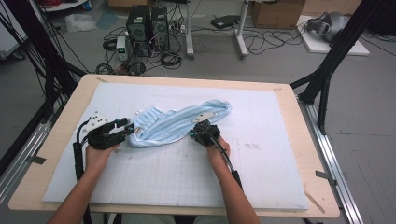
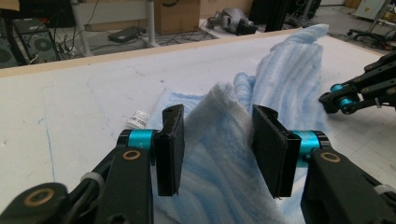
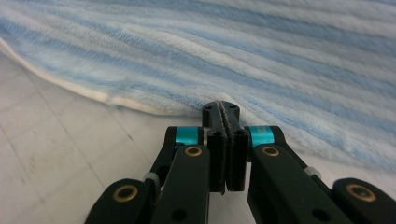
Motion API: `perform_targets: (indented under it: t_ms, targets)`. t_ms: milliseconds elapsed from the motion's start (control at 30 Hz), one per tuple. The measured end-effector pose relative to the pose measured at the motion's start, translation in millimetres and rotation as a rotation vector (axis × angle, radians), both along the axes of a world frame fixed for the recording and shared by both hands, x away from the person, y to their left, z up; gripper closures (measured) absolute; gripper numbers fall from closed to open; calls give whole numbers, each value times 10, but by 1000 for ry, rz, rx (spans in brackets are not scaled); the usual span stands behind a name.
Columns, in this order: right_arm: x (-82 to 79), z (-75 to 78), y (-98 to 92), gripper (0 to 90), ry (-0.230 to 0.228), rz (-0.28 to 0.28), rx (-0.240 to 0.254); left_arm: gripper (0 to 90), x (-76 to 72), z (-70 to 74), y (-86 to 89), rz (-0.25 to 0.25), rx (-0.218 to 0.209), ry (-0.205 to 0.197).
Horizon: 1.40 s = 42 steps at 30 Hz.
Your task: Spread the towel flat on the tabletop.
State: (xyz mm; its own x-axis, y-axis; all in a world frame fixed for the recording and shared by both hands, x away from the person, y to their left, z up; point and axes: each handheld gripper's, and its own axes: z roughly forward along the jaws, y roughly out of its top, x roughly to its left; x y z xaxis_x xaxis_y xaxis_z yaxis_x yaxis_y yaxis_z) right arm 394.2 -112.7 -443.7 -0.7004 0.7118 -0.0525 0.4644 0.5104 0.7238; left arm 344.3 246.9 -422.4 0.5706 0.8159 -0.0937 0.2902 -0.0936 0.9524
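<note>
High view: fixed above the near edge of the table (image 1: 299,140), facing forward and down, far enough to take in the whole board and the floor beyond. Left gripper view: low over the table's left part, looking right along the surface, very near the blue striped towel (image 2: 233,154); far off, the right gripper (image 2: 348,100). Right gripper view: almost on the surface, facing away, close against the towel's near edge. Shared by all three: the towel and white mat.
</note>
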Motion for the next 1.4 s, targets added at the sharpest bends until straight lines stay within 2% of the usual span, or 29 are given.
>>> perform_targets:
  t_ms: [67, 167, 233, 333, 467, 600, 667, 733, 800, 833, 900, 967, 1033, 1100, 1133, 1200, 1233, 1267, 1333, 1400]
  targets:
    - [-2, 18, -93, 899, 6, -25, 16, 553, 3, -1, -3, -1, 3, 0]
    - [-26, 91, -132, 899, -29, -33, 33, 553, 1, 7, -1, 0, 5, -4]
    - [-40, 125, -143, 899, -50, -37, 16, 552, -3, 12, 13, 2, 1, -5]
    - [-53, 139, -263, 900, -37, -56, 9, 552, -6, 16, 32, 9, -9, -7]
    - [-168, 212, -570, 900, -56, -90, 34, 546, -10, 22, 33, 3, -8, -9]
    - [-329, 265, -918, 900, -71, -135, 33, 542, -10, 21, -22, -15, 3, -11]
    - [-374, 270, -1082, 900, -61, -166, 61, 541, -11, 28, -44, -21, -2, -16]
    - [-391, 258, -1163, 900, -53, -185, 82, 539, -8, 37, -69, -29, -4, -20]
    - [-391, 230, -1131, 878, -41, -174, 91, 539, -9, 43, -85, -35, -4, -22]
    - [-378, 208, -1089, 725, -30, -166, 99, 539, -6, 45, -89, -37, -2, -22]
    - [-340, 159, -982, 524, 7, -174, 151, 539, -4, 44, -93, -38, -1, -23]
    - [-303, 123, -862, 454, 16, -148, 204, 537, -6, 46, -93, -43, -10, -23]
    - [-277, 99, -705, 382, 26, -130, 225, 523, -10, 62, -96, -53, -27, -31]
    - [-248, 78, -541, 356, 35, -106, 243, 491, -18, 86, -101, -53, -45, -36]
    - [-230, 66, -457, 354, 42, -102, 234, 473, -21, 98, -101, -50, -48, -41]
    - [-192, 32, -318, 399, 54, -119, 169, 455, -28, 119, -94, -48, -47, -45]
    - [-170, 8, -279, 489, 65, -125, 138, 454, -31, 123, -91, -45, -50, -46]
    - [-153, -13, -268, 635, 77, -116, 122, 452, -32, 124, -86, -42, -52, -46]
    - [-152, -14, -290, 805, 61, -109, 84, 450, -31, 120, -72, -39, -52, -39]
    - [-162, 8, -342, 826, 64, -88, 76, 450, -29, 117, -61, -36, -52, -33]
